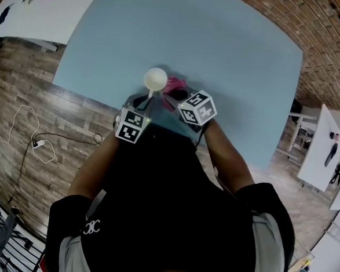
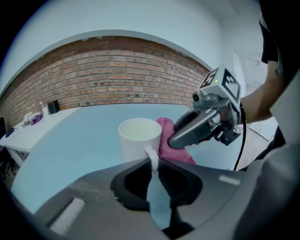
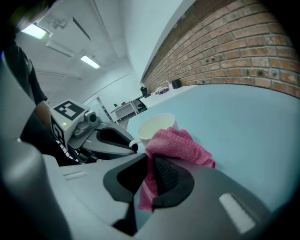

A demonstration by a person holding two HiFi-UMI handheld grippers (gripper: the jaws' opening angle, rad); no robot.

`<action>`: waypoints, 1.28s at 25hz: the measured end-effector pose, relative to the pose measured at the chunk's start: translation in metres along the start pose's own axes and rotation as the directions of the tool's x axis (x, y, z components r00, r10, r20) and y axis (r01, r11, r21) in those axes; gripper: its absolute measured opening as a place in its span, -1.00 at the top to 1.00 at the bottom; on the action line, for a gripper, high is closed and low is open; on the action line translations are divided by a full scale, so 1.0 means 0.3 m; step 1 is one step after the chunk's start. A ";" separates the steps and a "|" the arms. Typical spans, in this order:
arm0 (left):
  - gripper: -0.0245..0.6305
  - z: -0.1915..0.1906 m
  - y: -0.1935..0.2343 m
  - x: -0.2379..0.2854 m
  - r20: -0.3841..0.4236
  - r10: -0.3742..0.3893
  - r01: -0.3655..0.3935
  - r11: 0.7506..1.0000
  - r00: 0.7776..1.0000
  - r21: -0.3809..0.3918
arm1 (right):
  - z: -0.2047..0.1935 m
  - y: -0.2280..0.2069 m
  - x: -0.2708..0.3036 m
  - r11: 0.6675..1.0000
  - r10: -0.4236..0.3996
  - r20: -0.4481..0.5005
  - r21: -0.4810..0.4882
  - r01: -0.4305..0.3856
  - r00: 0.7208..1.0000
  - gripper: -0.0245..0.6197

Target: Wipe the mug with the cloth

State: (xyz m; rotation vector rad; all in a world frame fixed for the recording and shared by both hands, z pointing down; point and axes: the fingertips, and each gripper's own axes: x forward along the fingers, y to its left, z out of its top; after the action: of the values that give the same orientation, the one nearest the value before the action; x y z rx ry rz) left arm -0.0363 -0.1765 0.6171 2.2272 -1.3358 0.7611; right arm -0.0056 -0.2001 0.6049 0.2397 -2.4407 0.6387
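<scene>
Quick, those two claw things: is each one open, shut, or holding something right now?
Left gripper: closed, holding the white mug by its handle.
Right gripper: closed, holding the pink cloth.

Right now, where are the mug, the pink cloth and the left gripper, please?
mug [image 2: 136,146]: left gripper view, on its white side wall.
cloth [image 3: 180,143]: right gripper view, on the bunched pink top.
left gripper [image 2: 153,164]: left gripper view, midway between its tips, which grip the mug.
</scene>
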 end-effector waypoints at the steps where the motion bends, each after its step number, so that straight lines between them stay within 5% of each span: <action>1: 0.76 0.006 0.001 -0.001 0.002 0.001 -0.001 1.000 1.000 0.003 | -0.004 0.031 0.007 1.000 0.016 -0.007 -0.018 -0.016 1.000 0.80; 5: 0.76 0.001 0.003 0.004 -0.001 0.004 -0.004 1.000 1.000 -0.006 | -0.009 0.119 0.039 0.994 0.034 -0.028 -0.102 -0.037 0.999 0.80; 10: 0.77 0.003 0.001 -0.007 -0.004 -0.030 0.030 1.000 1.000 0.006 | 0.028 0.156 0.022 0.972 -0.027 -0.051 -0.233 0.014 0.998 0.80; 15: 0.77 0.002 -0.011 -0.003 -0.011 -0.057 0.057 0.998 0.998 0.017 | -0.050 0.102 0.082 0.935 -0.127 -0.171 -0.350 0.060 0.977 0.80; 22: 0.76 -0.003 -0.051 0.002 -0.014 -0.111 0.111 0.994 0.994 0.003 | -0.042 0.097 0.043 0.957 -0.124 -0.138 -0.280 0.082 0.983 0.80; 32: 0.55 -0.013 -0.113 -0.049 0.009 -0.191 0.187 0.971 0.982 0.152 | -0.042 -0.009 0.035 0.961 -0.185 -0.124 -0.230 0.153 0.975 0.80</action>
State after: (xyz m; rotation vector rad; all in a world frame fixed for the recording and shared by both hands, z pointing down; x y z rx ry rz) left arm -0.0127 -0.1496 0.6077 2.4456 -1.0877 0.7909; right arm -0.0067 -0.1964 0.6211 0.2985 -2.2969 0.2972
